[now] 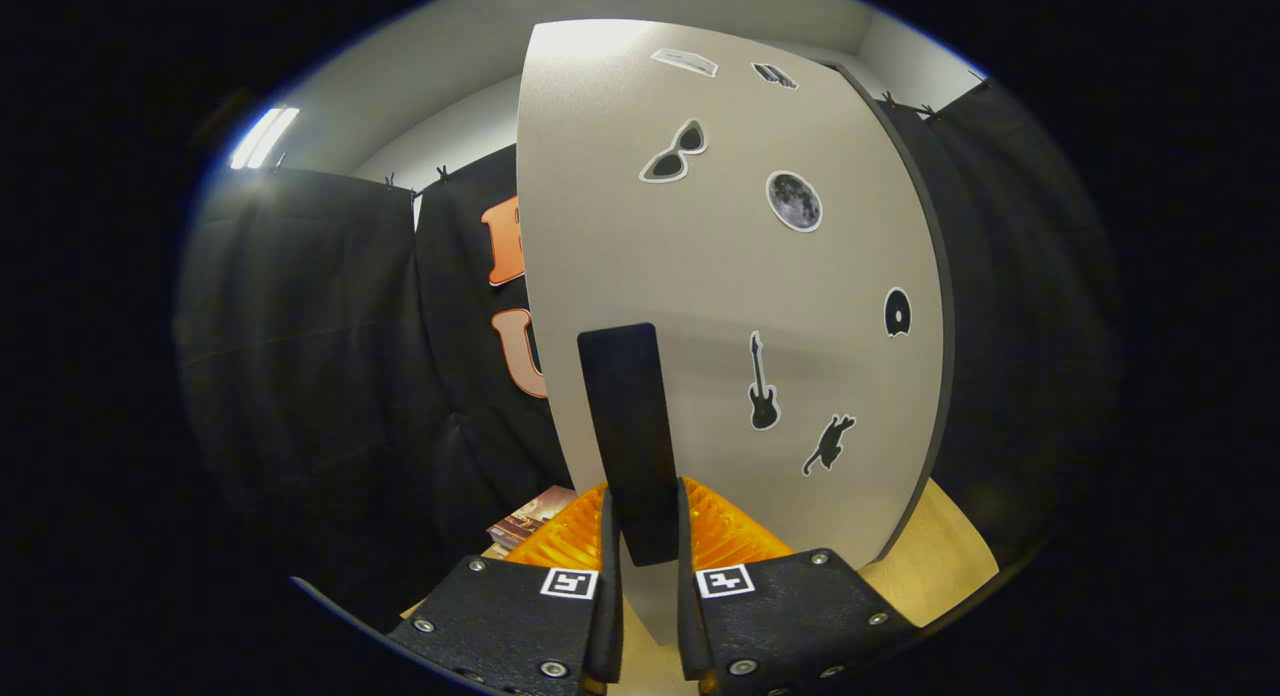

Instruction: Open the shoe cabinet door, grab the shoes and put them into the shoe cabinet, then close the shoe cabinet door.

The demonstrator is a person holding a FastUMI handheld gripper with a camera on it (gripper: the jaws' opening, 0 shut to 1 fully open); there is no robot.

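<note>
The shoe cabinet door [720, 276] is a pale beige panel with several black stickers on it, standing close in front of me. Its dark edge [940, 356] curves down the right side. A flat black handle [625, 406] sticks out from the door near its left edge. My gripper [645, 491] is shut on the lower part of this handle, with the orange ribbed fingers [570, 536] pressing it from both sides. The cabinet's inside and the shoes are hidden.
A light wooden surface [950, 551] lies below the door, to the right of the fingers. A thin book or magazine [525, 521] lies on it, left of the fingers. Black cloth wall [320, 376] hangs behind and to the left.
</note>
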